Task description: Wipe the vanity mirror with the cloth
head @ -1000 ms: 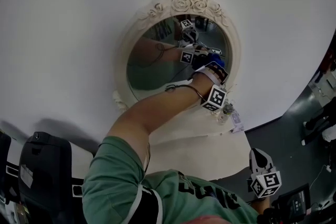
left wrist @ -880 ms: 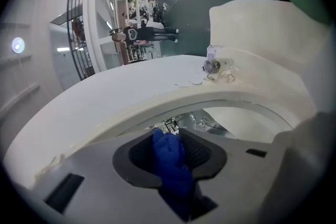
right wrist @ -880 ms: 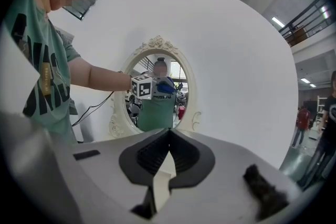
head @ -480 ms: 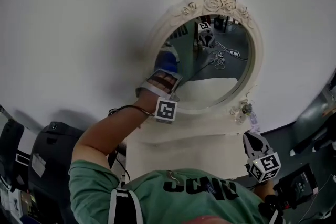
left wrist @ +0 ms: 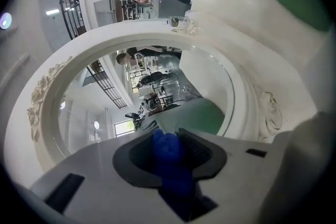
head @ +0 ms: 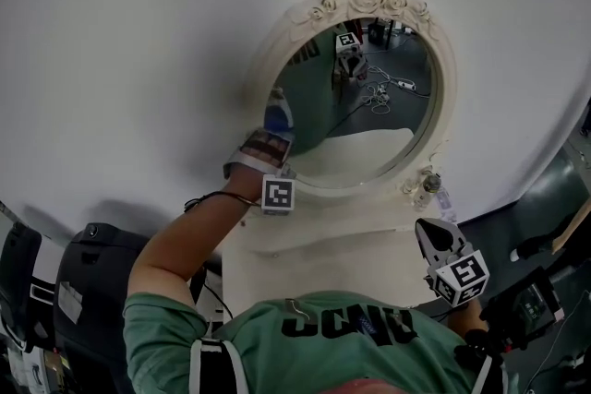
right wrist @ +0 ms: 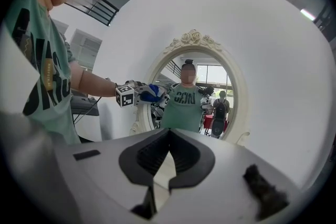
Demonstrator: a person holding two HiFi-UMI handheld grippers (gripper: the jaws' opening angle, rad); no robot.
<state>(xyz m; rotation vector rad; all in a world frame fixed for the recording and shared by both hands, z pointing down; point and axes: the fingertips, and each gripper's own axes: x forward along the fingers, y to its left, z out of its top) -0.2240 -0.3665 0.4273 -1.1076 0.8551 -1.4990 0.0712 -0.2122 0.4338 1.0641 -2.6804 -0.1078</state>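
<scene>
Wiping mirror's [head: 369, 97] left edge with cloth [head: 277, 117] clenched in left tool [left wrist: 169, 139], seemingly in contact. Holding right tool [right wrist: 167, 157] closed, empty, low, well apart. Next: sweep rightward across mirror, pressing evenly.

We see the vanity mirror [head: 365, 120] standing upright against a white wall: an oval glass in a cream frame with carved roses at the top. The cloth [head: 277, 115] is blue and bunched. It is pinched between the jaws of the left gripper [head: 273, 136], at the glass's lower left edge.
</scene>
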